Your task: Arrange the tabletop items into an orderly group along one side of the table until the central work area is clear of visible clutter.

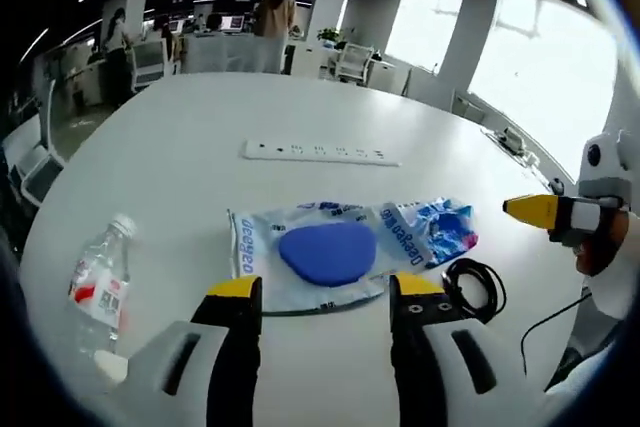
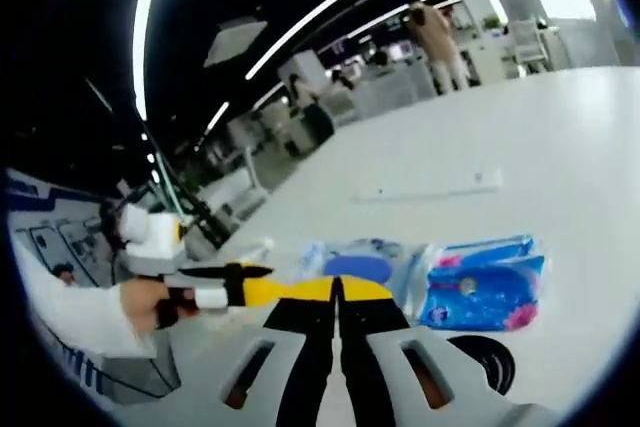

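The counter [image 1: 180, 137] has a smooth, matt white top that takes only a soft sheen from the window light. On it lie a clear, glossy plastic bottle [image 1: 100, 287] with a printed paper-like label, two crinkled, shiny plastic wrappers [image 1: 420, 232] around a matt blue pad [image 1: 327, 252], a matt white plastic power strip [image 1: 320, 153] and a smooth black rubbery cable coil [image 1: 478, 287]. The left hand-held gripper [image 1: 325, 297] has matt pale-grey plastic jaws with matt yellow tips and black faces, as does the right hand-held gripper [image 2: 335, 292].
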